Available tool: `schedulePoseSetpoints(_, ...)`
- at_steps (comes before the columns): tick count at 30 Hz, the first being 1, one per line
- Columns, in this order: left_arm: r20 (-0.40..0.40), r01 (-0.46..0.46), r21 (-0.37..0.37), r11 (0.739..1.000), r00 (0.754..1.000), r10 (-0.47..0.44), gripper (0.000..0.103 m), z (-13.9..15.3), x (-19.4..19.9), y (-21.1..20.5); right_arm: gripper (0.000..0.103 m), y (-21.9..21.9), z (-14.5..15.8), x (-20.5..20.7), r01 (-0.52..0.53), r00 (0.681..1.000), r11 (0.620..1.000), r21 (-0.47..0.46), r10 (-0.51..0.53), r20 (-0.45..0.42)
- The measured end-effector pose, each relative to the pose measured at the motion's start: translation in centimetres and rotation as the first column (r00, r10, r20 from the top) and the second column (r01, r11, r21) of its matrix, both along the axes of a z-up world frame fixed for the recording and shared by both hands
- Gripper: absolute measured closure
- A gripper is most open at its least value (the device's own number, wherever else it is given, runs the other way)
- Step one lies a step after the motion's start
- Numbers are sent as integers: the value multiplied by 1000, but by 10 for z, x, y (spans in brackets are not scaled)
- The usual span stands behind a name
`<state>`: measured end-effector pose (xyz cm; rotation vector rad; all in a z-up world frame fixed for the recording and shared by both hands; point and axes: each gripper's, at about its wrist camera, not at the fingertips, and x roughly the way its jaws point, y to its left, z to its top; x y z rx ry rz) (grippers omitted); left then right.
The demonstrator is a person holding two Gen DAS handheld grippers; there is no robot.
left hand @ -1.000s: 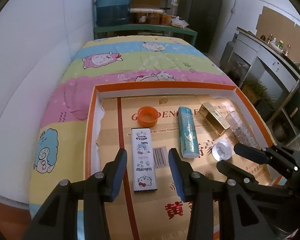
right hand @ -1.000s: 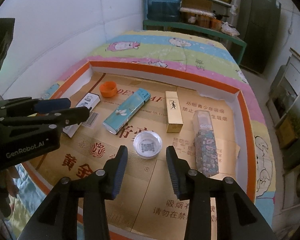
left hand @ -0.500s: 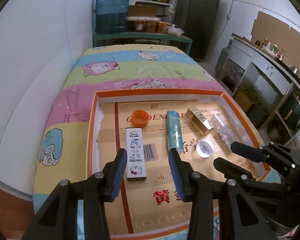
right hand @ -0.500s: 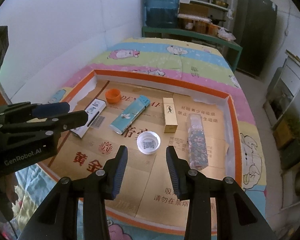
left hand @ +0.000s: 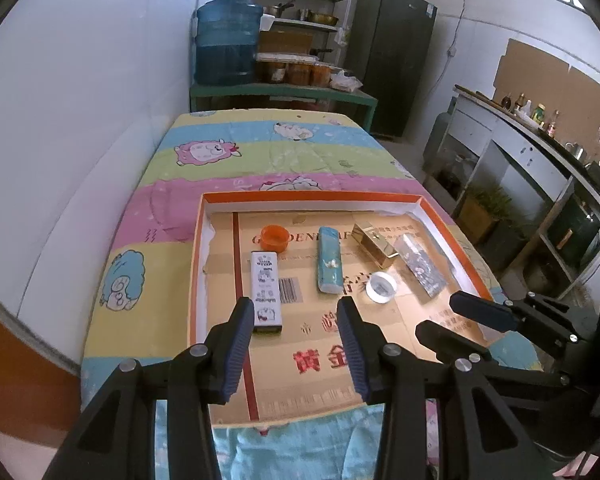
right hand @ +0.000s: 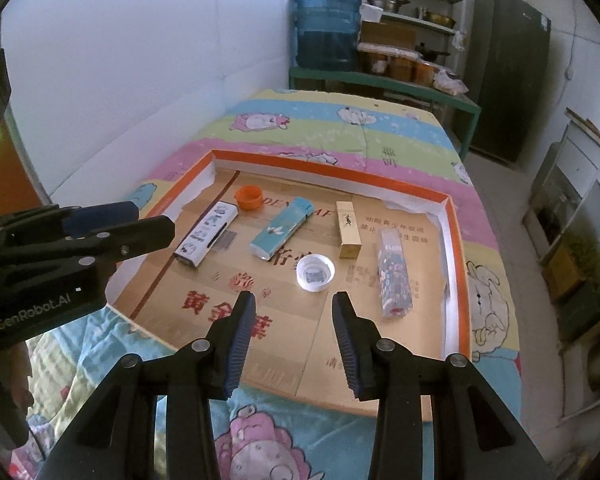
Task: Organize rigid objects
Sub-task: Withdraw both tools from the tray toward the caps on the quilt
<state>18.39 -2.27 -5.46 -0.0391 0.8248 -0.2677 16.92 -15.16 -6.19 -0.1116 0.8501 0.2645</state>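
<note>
An orange-rimmed cardboard tray (left hand: 412, 199) (right hand: 454, 248) lies on the bed. In it lie a white cartoon box (left hand: 265, 280) (right hand: 207, 233), an orange cap (left hand: 274, 237) (right hand: 249, 197), a teal box (left hand: 329, 259) (right hand: 281, 227), a gold box (left hand: 375, 245) (right hand: 349, 229), a clear floral box (left hand: 420, 266) (right hand: 394, 276) and a white lid (left hand: 382, 287) (right hand: 315, 272). My left gripper (left hand: 296, 320) (right hand: 148, 220) hangs open and empty above the tray's near edge. My right gripper (right hand: 294, 312) (left hand: 448, 316) is open and empty too, short of the white lid.
The tray rests on a striped cartoon quilt (left hand: 260, 152) against a white wall. Behind the bed stand a green bench (left hand: 284, 92) with a blue water jug (left hand: 227, 42), shelves and a dark fridge (left hand: 392, 56). White cabinets (left hand: 512, 160) line the right side.
Both grippers have pulled back and risen from the tray, so the whole tray and more of the room show. Their jaws kept the same gap. Objects stayed put.
</note>
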Motion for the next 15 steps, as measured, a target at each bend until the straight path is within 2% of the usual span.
schedulePoseSetpoints(15,25,8,-24,1000,1000,-8,60,7,-41,3,62,-1,4,-38,14,1000,1000,11,-14,1)
